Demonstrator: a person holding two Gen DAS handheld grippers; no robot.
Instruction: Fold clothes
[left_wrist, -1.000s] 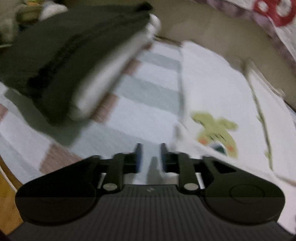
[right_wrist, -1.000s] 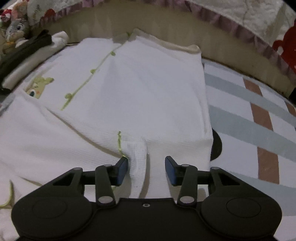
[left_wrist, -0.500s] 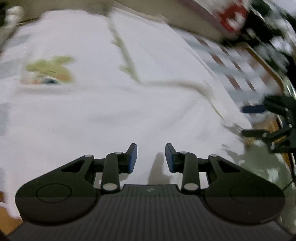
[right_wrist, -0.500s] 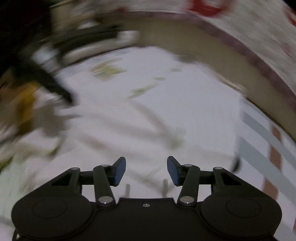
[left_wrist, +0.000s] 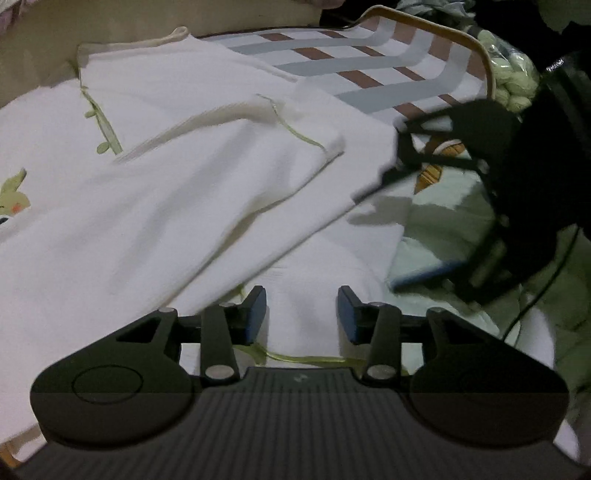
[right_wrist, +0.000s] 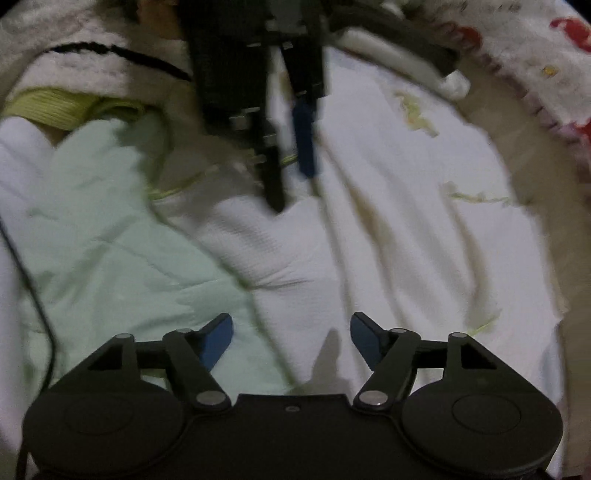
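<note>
Folding, mid-course as far as can be judged: one white garment with green piping lies spread across a striped mat, one flap of it already laid over the body in a diagonal crease, the lower hem bunched nearest the left camera. Left gripper: jaws spread, nothing between them, poised low over that bunched hem. Right gripper: jaws spread wide, empty, hovering over the same garment's edge where it meets one pale green garment lying beside it. The scene fits either a flap just released or a fresh hold being sought; the pictures do not settle which. Any further fold would call for both jaws to close on a single layer at the hem corners, since the cloth is soft, wrinkled and doubled there. Count: two grippers; one white garment in hand; one pale green garment alongside; one folded dark-and-white stack at the far edge, its pieces too blurred to number; one embroidered green motif on the chest; one striped mat.
</note>
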